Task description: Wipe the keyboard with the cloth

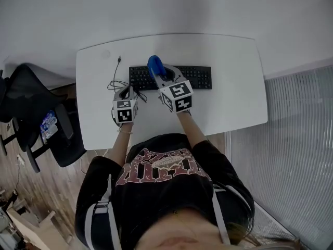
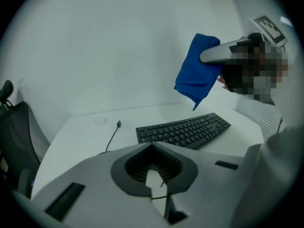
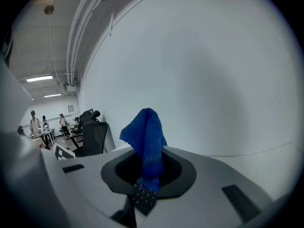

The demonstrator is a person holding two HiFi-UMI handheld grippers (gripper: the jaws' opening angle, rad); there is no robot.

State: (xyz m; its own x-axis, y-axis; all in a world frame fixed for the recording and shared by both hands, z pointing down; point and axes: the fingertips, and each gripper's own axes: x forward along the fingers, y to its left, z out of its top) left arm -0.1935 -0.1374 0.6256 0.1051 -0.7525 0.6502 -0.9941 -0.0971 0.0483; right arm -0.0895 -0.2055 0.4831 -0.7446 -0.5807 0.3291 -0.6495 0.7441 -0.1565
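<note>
At the far left, a black office chair [image 1: 31, 105] stands off the edge of the white table [image 1: 234, 87]. On the table, a thin black cable [image 1: 116, 79] with a loose plug end lies in loops to the left of the keyboard. Your left gripper [image 1: 126, 90] hovers low over those loops. Its jaws are closed tip to tip, with nothing visibly between them.

The black keyboard [image 1: 179, 78] lies flat across the middle of the table, with its long side facing you and its keys bare.

Your right gripper [image 1: 162, 76] is up in the air over the left half of the keyboard, its jaws clamped on the cloth [image 1: 154, 65]. The cloth is deep blue and looks like towelling. It is doubled over into a narrow fold, pinched partway along. In the left gripper view it droops from the jaws in soft layers, clear of the keys.
</note>
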